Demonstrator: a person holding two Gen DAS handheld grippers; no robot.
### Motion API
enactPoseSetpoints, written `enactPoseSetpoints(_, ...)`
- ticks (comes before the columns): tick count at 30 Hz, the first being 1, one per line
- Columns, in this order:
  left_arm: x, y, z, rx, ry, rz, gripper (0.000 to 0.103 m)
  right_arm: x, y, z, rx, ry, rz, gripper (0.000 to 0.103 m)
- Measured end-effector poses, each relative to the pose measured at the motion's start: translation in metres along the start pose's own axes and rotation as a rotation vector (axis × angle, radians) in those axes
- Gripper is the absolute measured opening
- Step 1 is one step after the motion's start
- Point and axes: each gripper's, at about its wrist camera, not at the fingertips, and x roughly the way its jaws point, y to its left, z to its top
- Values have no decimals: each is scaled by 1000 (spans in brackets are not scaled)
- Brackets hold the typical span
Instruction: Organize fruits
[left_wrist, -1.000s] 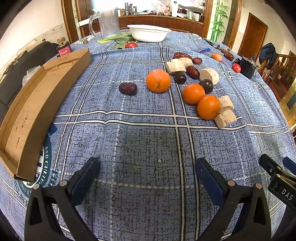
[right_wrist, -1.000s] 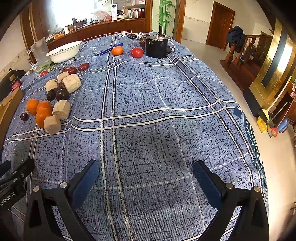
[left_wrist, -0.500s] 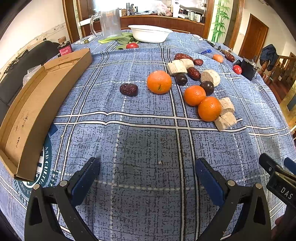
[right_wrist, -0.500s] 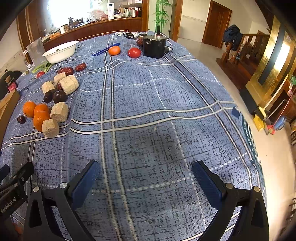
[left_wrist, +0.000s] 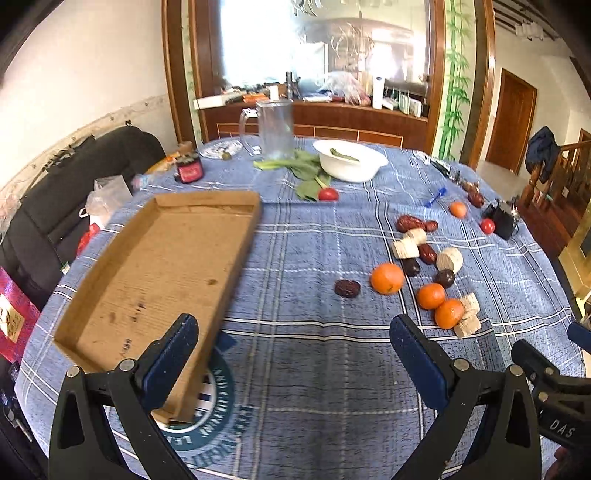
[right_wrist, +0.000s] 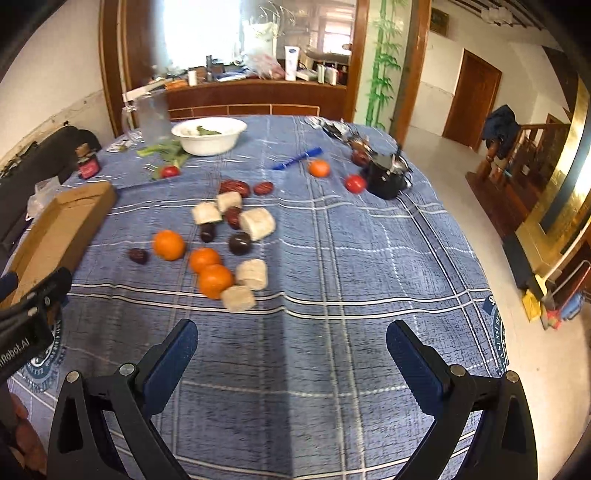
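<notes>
Three oranges (left_wrist: 387, 278) (right_wrist: 168, 244), several dark red dates (left_wrist: 347, 288) (right_wrist: 138, 255), dark plums (right_wrist: 239, 243) and pale cut chunks (right_wrist: 257, 223) lie scattered on the blue plaid tablecloth. An empty cardboard tray (left_wrist: 162, 266) sits at the left; its end also shows in the right wrist view (right_wrist: 59, 229). My left gripper (left_wrist: 293, 354) is open and empty, above the cloth near the tray's front corner. My right gripper (right_wrist: 291, 350) is open and empty, short of the fruit.
A white bowl (left_wrist: 349, 160) with greens, a clear jug (left_wrist: 275, 129), a red jar (left_wrist: 189, 170), a black pot (right_wrist: 386, 177), a blue pen (right_wrist: 295, 158), a lone orange (right_wrist: 318, 168) and tomatoes (right_wrist: 355, 183) sit further back. A dark sofa (left_wrist: 74, 184) stands left.
Both grippers have risen and tilted up, so the views now take in the whole table and room. The left view has swung toward the tray. Both stay open.
</notes>
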Motion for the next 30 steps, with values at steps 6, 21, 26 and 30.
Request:
enactPoseSetpoints(6,-8,10,-6,-11,-37,9,103,-17,11,-4,-19,-49,-8,103)
enactPoseSetpoints(21,-19,6,-13,11,-72,-7,103,-28,10,-8,-13,-66,-24,103)
enactPoseSetpoints(26,-22,4,-11,13,-89,-12,103,-29,9,-9,-10,-71,-24,103)
enactPoseSetpoints(30,-24,3,-12,17,-95,-14,103,-31,9,-10,-11,-73,-23,103)
